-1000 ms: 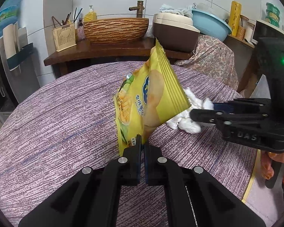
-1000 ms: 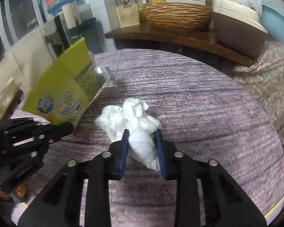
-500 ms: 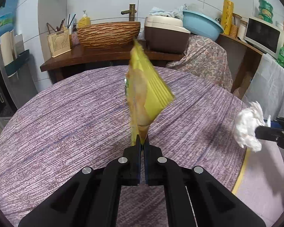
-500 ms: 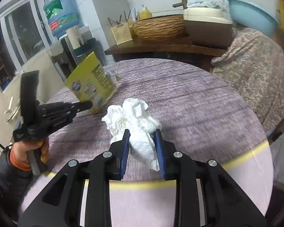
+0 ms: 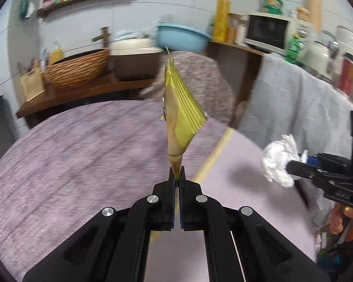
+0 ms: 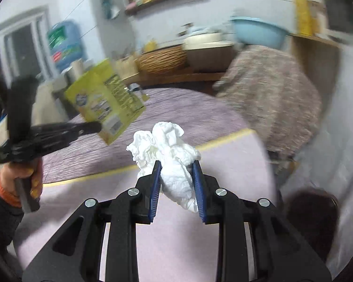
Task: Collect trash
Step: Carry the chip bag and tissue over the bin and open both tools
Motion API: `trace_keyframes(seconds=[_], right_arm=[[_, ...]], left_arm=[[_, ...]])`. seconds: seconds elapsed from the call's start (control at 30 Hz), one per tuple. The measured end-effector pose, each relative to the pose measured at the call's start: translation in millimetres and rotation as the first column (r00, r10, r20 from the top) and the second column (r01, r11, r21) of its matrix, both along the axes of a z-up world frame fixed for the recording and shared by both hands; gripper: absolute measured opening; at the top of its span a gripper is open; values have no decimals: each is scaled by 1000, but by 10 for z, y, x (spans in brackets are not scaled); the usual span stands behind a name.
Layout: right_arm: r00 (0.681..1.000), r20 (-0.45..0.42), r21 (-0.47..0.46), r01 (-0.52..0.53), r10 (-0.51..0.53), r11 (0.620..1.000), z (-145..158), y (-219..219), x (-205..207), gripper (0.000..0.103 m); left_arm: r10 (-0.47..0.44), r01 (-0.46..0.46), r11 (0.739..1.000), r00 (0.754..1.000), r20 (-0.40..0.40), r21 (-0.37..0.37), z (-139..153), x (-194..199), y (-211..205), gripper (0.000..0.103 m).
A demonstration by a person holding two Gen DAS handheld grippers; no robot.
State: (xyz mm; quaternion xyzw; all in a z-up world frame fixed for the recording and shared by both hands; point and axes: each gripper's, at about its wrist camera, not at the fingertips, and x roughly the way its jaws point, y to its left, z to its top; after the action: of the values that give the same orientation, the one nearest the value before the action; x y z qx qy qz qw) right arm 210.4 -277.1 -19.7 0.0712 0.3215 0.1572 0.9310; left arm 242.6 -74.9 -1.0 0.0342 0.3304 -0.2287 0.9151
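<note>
My left gripper (image 5: 176, 176) is shut on the bottom corner of a yellow chip bag (image 5: 180, 112) and holds it upright above the round table's front right edge. It also shows in the right wrist view (image 6: 106, 103), held by the left gripper (image 6: 98, 125) at the left. My right gripper (image 6: 176, 166) is shut on a crumpled white tissue (image 6: 169, 150), past the table's rim. In the left wrist view the tissue (image 5: 278, 157) and the right gripper (image 5: 291, 166) are at the right, off the table.
The round table (image 5: 70, 155) has a purple woven cloth with a yellow rim (image 5: 214, 155). Behind it a wooden counter (image 5: 77, 94) carries a wicker basin (image 5: 77, 68) and a brown box. A patterned covered object (image 6: 275, 98) and a grey-draped shelf (image 5: 301, 108) stand to the right.
Both grippers have lifted and swung right, off the table surface toward its edge. The tissue left the table in the right gripper. The chip bag has turned edge-on.
</note>
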Motion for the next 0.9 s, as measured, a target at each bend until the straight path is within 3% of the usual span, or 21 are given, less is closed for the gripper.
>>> trace_keyframes(seconds=[0.13,0.27,0.43,0.63,0.8,0.9], right_arm=[[985,-15,-10,172,-172,985,-101,-684,-386,27],[940,-42,-92,333,-338,939,-411,-1299,-734,27],[890,-128,-110,426,-438,898,-901,-1808,-933,27],[829,-226,-132,494,-511,860,-1515,-2147,-955,29],[805,-253,-106,527,-536,843,-1837,-2253,-977,51],[795,-248,-107,545,-553,832,-1880,-2271,-1041,52]], left_arm=[[-128,127,991,992,-12,-33,6,-250,-691,4],[-247,241,967,967,-64,-85,-70,-463,-1421,4],[-344,339,939,931,-118,-62,-284,-688,-2261,4],[-367,377,926,906,-210,10,-667,-756,-2829,4],[-345,377,923,898,-274,76,-961,-735,-3104,4],[-326,370,924,896,-303,98,-1070,-676,-3181,4]])
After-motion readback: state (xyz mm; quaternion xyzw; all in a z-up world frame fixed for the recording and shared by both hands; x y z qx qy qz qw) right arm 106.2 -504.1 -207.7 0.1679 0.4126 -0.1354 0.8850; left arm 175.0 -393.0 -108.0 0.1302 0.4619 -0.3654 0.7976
